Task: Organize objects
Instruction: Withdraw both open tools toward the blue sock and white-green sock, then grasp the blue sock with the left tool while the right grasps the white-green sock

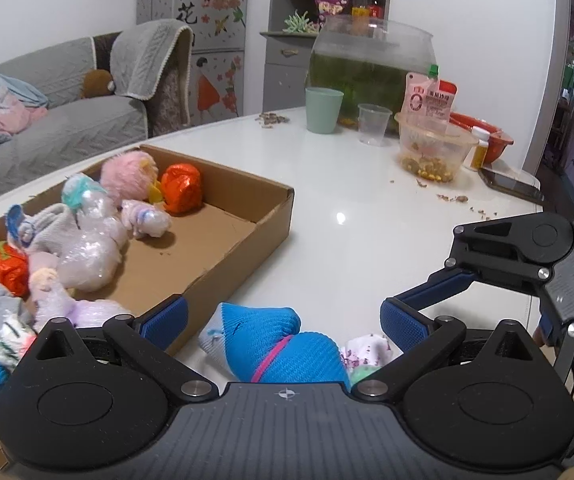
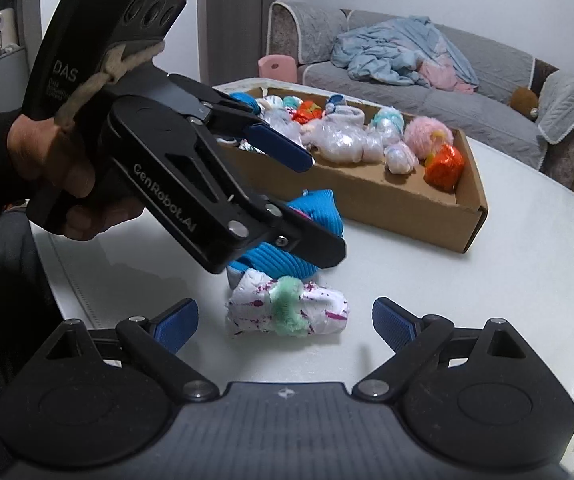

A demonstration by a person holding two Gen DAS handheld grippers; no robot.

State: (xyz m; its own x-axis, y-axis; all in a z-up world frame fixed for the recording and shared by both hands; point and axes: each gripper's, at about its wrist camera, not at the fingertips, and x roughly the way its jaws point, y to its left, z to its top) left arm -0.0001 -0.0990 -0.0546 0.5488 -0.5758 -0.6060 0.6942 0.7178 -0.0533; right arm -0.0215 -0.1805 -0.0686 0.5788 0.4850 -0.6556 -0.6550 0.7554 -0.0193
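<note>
A rolled blue sock lies on the white table between the fingers of my open left gripper. In the right wrist view the left gripper hangs over the blue sock, jaws apart on either side of it. A white sock roll with a green band lies beside it, also seen in the left wrist view. My right gripper is open, its fingers either side of the white roll. A cardboard box holds several socks and plush toys.
A fish tank, green cup, clear plastic cup, bowl of snacks and a phone stand at the table's far side. Crumbs lie nearby. A grey sofa is behind the box.
</note>
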